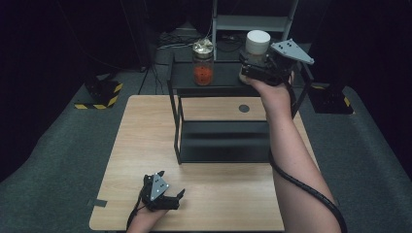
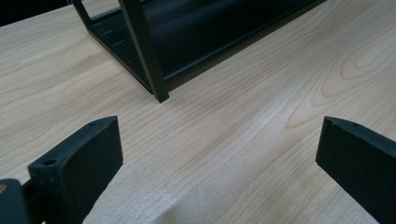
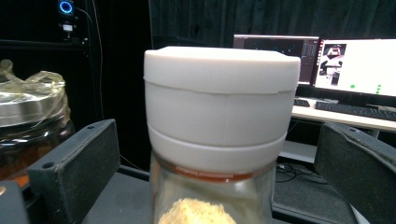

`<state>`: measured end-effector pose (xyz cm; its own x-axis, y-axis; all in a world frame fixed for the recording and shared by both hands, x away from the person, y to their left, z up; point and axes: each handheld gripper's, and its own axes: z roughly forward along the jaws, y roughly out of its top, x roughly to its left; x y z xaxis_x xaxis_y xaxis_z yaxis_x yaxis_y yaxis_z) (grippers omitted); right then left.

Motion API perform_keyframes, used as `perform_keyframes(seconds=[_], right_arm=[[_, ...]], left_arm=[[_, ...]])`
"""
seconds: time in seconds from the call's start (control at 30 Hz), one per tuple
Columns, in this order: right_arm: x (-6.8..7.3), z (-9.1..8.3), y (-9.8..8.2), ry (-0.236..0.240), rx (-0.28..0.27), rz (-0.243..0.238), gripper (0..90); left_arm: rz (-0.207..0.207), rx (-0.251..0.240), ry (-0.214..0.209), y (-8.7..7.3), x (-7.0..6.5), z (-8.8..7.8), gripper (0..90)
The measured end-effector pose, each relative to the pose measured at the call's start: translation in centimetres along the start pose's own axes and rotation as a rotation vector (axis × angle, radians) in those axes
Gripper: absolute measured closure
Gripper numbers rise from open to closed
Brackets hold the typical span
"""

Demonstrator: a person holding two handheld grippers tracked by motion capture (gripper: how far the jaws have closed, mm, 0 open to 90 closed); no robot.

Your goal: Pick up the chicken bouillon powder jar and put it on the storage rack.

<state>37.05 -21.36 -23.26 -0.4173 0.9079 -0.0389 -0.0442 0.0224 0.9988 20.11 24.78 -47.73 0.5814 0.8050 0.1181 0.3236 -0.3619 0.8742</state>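
My right gripper [image 1: 252,65] stands spread around the white-lidded jar [image 3: 219,140] on the black shelf rack's [image 1: 223,85] top, upper centre, pads clear. No label readable. My left gripper [image 1: 165,194] rests spread on the wooden table [image 1: 145,136], lower left.

Tabletop [image 1: 145,145] is showing pale wood w/ visible grain, smooth, faint sheen. Rack [image 1: 223,141] standing on it is looking like matt black metal, thin bars & flat shelves. On rack's top shelf, white-lidded jar [image 3: 219,140] is showing clear glossy glass w/ a smooth matt white plastic lid; yellowish crumbly powder inside. Beside it, second jar [image 1: 203,63] is showing glass too, crinkled shiny clear film over a metal lid. Right tongs [image 3: 219,186] are looking matt black, slightly grainy plastic. Floor around tabletop is looking like grey rough carpet.
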Motion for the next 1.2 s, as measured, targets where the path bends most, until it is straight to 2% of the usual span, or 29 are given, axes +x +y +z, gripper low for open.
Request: perform_keyframes(seconds=[0.23,0.37,0.77,1.2], right_arm=[[-0.1,-1.2,-0.4,0.004,-0.009,-0.008,0.0],[-0.3,-2.2,-0.9,0.011,-0.015,0.004,0.0],[-0.4,-4.2,-2.0,0.028,-0.025,-0.002,0.0],[-0.2,-6.9,-3.1,0.07,-0.042,-0.021,0.0]], left_arm=[[0.019,0.006,0.005,0.1,-0.2,0.0,0.9],[0.019,0.009,0.004,0.2,-0.2,0.1,0.9],[0.028,0.014,0.002,0.3,-0.3,0.1,0.9],[0.036,0.013,0.002,0.2,-0.4,0.1,0.9]])
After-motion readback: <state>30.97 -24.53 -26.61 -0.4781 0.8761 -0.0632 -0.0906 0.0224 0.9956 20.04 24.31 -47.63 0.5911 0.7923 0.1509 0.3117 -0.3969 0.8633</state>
